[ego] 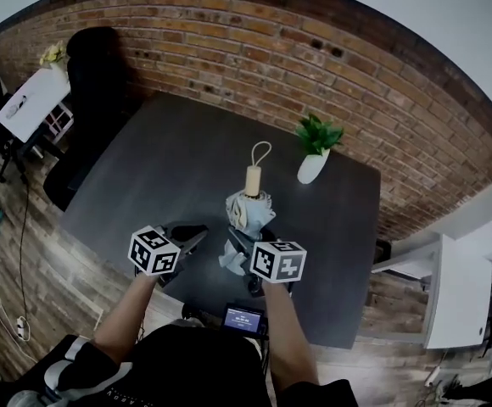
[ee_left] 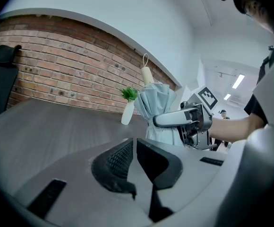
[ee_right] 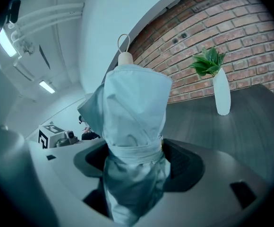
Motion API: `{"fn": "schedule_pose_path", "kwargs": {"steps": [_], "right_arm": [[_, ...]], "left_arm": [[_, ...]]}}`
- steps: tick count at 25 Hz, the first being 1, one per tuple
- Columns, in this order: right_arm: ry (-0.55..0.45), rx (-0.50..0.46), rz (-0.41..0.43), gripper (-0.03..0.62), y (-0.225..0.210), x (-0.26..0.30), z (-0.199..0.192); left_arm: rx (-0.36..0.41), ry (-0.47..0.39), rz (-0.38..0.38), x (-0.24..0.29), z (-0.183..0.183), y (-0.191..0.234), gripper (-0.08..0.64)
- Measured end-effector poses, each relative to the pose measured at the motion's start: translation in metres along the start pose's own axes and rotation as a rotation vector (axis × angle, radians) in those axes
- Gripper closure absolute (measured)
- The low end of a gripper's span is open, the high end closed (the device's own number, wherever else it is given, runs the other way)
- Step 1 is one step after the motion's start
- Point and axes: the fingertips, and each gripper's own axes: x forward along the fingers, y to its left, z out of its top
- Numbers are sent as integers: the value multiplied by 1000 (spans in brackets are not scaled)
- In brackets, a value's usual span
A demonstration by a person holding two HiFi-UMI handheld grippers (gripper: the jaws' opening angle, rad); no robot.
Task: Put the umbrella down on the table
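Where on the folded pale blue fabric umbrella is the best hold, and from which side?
Grip the folded pale blue fabric umbrella at its strapped waist, coming in level from the person's side. It is upright, beige handle on top, and the strap cinches the cloth narrowest there. The right gripper clamps that spot.

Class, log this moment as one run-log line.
right gripper: shut on umbrella, held upright | left gripper: shut, empty | table: umbrella not yet laid down
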Motion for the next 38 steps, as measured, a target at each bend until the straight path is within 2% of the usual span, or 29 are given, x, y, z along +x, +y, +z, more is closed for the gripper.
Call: {"fn": "schedule_pose_path", "kwargs": {"steps": [5, 11, 29, 32, 38], "right_arm": [[-33, 35, -50, 262, 9, 15, 3], [-19, 46, -83, 262, 4, 16, -3], [11, 3, -7, 262, -18, 10, 15], [51, -43, 22, 262, -24, 7, 17], [199, -243, 104, 262, -27, 10, 32]], "left_arm": [[15, 16, -60, -5, 4, 22, 552], [4, 27, -100, 3, -4, 20, 552], [5, 17, -51, 32, 15, 10, 552], [-5, 18, -62, 38, 21, 4, 551], [34, 46, -89, 46, 52, -7, 517]]}}
